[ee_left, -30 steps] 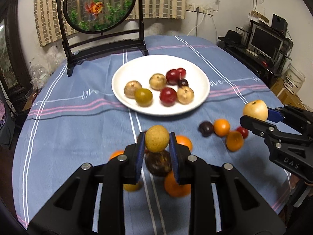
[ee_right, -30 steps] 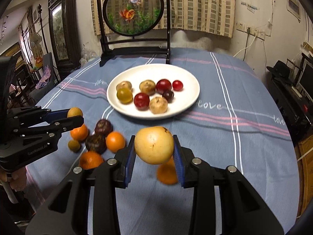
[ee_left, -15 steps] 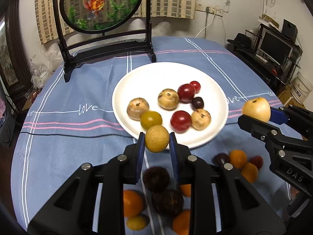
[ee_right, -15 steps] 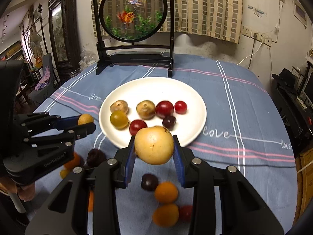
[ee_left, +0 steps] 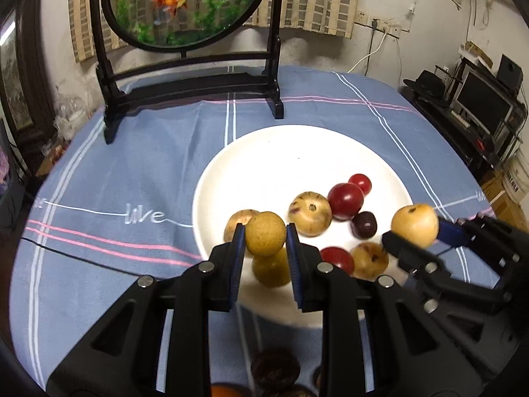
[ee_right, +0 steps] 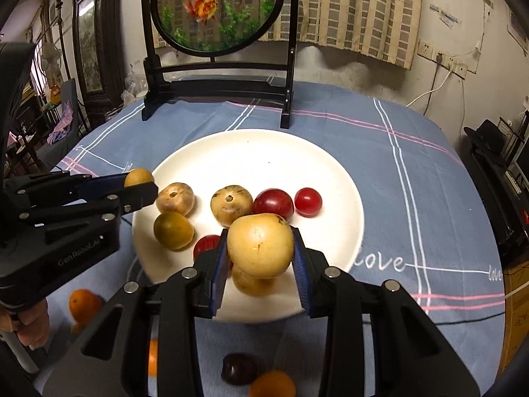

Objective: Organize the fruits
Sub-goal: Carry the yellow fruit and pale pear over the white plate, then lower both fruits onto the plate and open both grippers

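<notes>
Left wrist view: a blue striped tablecloth, goldfish screen behind. Both grippers, over loose fruit a second ago, now hover above the white plate; left gripper clamps a longan, right gripper a yellow pear.

Dim, warm indoor light; the white plate is the brightest surface. Fisheye bending darkens the corners. Fruit at the bottom edges is blurred.

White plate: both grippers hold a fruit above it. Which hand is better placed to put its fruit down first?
Probably the left. The left gripper holds its small yellow-brown fruit near bare white plate; the right gripper's pale pear-like fruit hangs over fruit lying there.
</notes>
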